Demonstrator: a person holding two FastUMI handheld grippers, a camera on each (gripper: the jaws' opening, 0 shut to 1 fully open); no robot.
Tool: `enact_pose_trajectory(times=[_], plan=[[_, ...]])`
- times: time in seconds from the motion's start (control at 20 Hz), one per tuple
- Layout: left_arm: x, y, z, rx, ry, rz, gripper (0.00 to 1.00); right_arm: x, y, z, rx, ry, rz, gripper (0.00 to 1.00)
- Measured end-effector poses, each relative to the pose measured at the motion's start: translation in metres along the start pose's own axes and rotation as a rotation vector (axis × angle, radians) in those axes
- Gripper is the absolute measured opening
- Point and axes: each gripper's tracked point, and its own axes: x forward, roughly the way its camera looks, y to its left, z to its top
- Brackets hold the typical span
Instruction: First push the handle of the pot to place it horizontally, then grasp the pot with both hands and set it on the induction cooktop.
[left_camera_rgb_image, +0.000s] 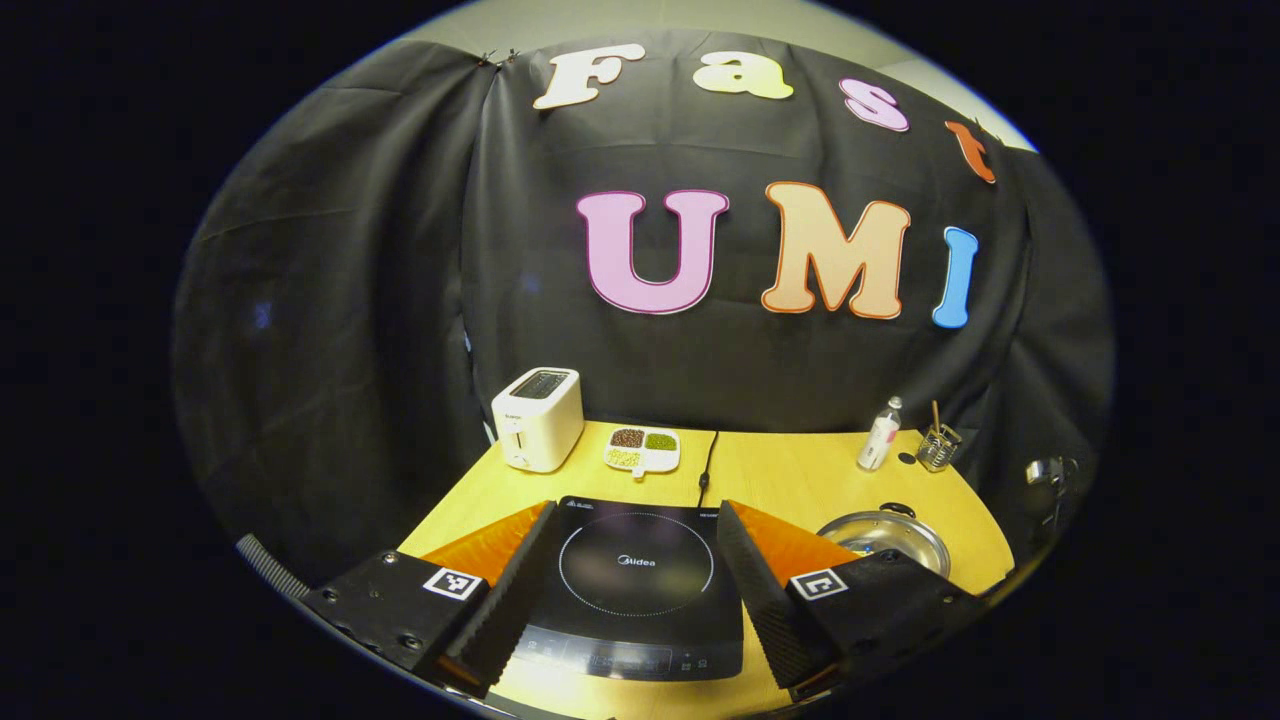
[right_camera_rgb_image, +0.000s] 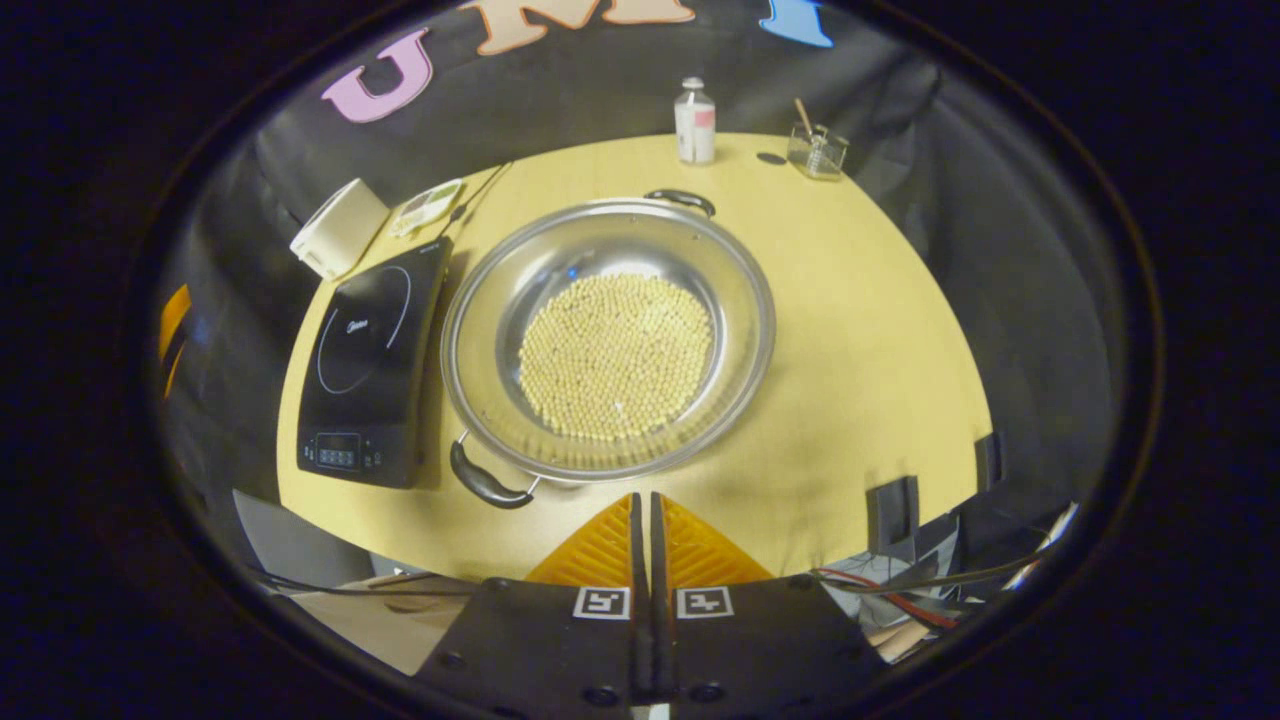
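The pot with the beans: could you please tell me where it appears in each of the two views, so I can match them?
Left gripper view: the pot sits low on the right, partly hidden behind that hand-held gripper's right finger.
Right gripper view: it fills the centre, just beyond the closed fingers.
Shared landmark: the black cooktop, lying to the pot's left in both views.

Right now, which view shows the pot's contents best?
The right gripper view: it looks down into the pot, showing pale beans covering its bottom. The left gripper view catches the pot low, partly behind a finger.
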Motion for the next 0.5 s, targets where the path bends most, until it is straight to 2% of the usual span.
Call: enact_pose_trajectory(times=[0.05,0.1,0.4,0.45,0.5], plan=[[0.002,0.0,-0.001,-0.002,0.005,-0.007,0.96,0.005,0.006,-0.004,0.02,0.02,0.019,0.0],[0.004,0.001,-0.002,-0.005,0.008,-0.011,0.96,0.009,0.009,-0.006,0.033,0.036,0.023,0.03],[0.011,0.011,-0.003,-0.01,0.018,-0.021,0.96,0.031,0.015,-0.02,-0.008,0.101,-0.025,0.03],[0.012,0.012,-0.005,-0.011,0.02,-0.021,0.96,0.034,0.017,-0.021,-0.014,0.105,-0.029,0.0],[0.012,0.014,-0.005,-0.012,0.022,-0.022,0.96,0.037,0.019,-0.02,-0.021,0.109,-0.033,0.03]])
